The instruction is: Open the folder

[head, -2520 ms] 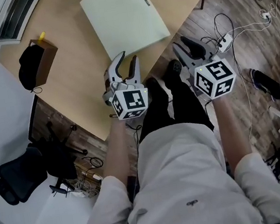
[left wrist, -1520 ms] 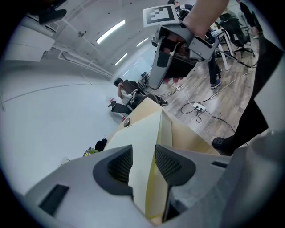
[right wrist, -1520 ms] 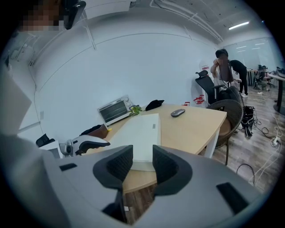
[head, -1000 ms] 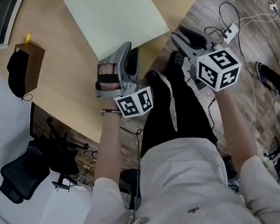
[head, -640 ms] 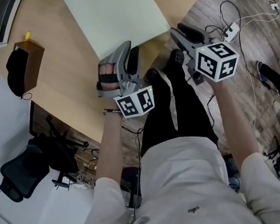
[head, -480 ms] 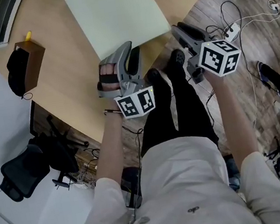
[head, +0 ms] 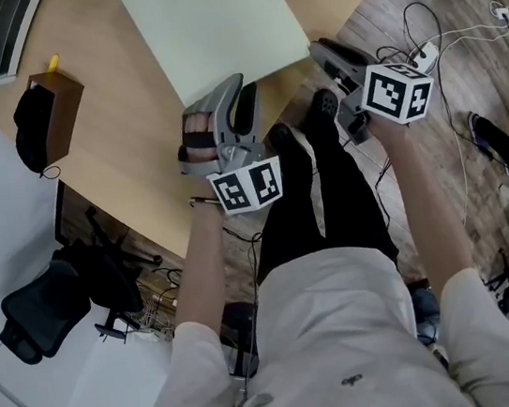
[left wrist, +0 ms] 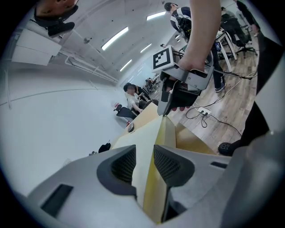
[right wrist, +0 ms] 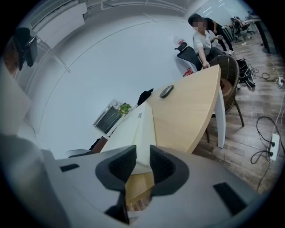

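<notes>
A pale green folder point(head: 209, 24) lies shut on the wooden table point(head: 116, 162). My left gripper point(head: 235, 87) is rolled on its side at the folder's near edge. In the left gripper view the folder point(left wrist: 147, 133) runs edge-on between the jaws of the left gripper point(left wrist: 144, 149), which have just been closing and stand open. My right gripper point(head: 316, 46) is at the near right corner. The right gripper point(right wrist: 142, 153) has that corner of the folder point(right wrist: 133, 129) between its jaws, which have also just been closing. I see no pad pressing on the folder.
A brown box with a black cloth point(head: 47, 115) stands at the table's left edge. A computer mouse point(right wrist: 166, 91) lies farther along the table. Cables and a power strip point(head: 422, 54) lie on the floor to the right. An office chair point(head: 39, 315) stands lower left.
My right gripper has rolled and moved closer to the folder's near right corner. The left gripper has stayed at the near edge. The folder has not moved.
</notes>
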The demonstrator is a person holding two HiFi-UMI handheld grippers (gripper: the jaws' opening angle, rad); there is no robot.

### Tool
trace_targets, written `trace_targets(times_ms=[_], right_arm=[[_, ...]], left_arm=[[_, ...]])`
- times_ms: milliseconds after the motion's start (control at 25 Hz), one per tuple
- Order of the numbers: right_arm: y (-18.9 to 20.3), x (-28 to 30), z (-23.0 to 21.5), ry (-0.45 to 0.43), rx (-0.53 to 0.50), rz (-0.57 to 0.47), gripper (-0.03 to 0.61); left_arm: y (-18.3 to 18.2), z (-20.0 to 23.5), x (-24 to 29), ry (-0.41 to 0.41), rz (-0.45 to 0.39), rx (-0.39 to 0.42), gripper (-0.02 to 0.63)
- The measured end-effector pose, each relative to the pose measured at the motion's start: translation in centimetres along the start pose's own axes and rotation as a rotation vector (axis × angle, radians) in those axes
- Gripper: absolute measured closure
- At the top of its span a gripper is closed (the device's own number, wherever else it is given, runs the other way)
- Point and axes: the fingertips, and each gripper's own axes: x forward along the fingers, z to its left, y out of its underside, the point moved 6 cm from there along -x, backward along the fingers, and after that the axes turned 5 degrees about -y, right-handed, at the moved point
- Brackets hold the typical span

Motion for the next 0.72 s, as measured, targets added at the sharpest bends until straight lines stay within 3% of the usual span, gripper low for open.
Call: trace_targets(times_ms=[440,720], right_arm=[[-0.12,0.21,0.55,-0.006,-0.113,0.074,0.500],[-0.06,0.26,0.56,-0.018,-0.100,0.082,0.500]], left_arm=[[-0.17,-0.39,0.70,0.006,0.042,0.023,0.511],[-0.13,-0.51,0.68,0.011,0.060,-0.006,0.551]])
